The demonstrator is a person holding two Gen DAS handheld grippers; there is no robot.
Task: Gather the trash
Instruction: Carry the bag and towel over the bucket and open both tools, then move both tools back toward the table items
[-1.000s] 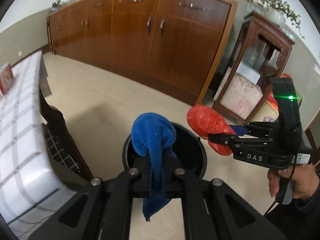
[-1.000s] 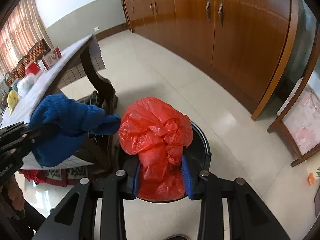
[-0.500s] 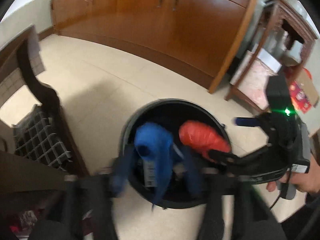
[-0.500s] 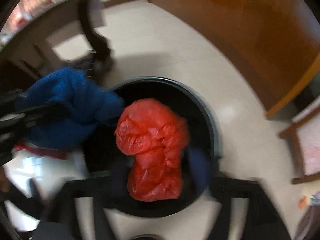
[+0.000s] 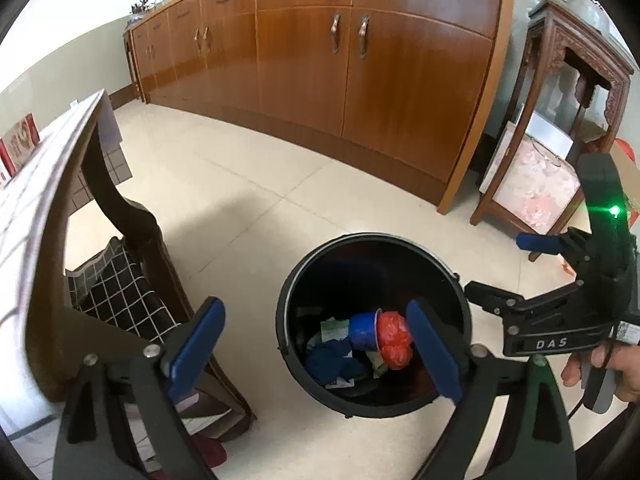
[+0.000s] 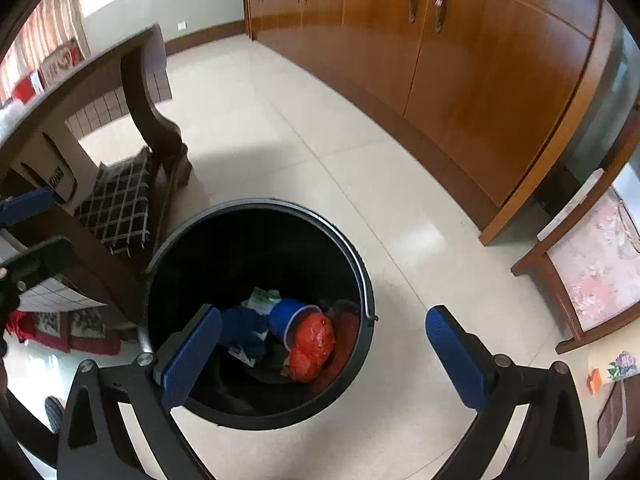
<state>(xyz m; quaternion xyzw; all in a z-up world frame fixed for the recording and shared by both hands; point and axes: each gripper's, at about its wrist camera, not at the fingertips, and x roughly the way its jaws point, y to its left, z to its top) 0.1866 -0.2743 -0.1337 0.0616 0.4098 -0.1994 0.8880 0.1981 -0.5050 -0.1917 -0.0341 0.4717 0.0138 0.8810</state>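
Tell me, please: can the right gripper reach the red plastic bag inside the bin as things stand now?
Probably yes. The right gripper is open and empty above the black bin, which has no lid. The red plastic bag lies on top of the trash, uncovered.

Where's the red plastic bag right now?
The red plastic bag lies at the bottom of the black trash bin, seen in both wrist views, touching the mouth of a blue cup, with the blue cloth on the cup's other side.

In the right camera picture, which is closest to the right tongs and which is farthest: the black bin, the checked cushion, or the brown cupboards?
1. Black bin: right under the open right tongs.
2. Checked cushion: farther, on the left, under the table.
3. Brown cupboards: farthest, along the back.
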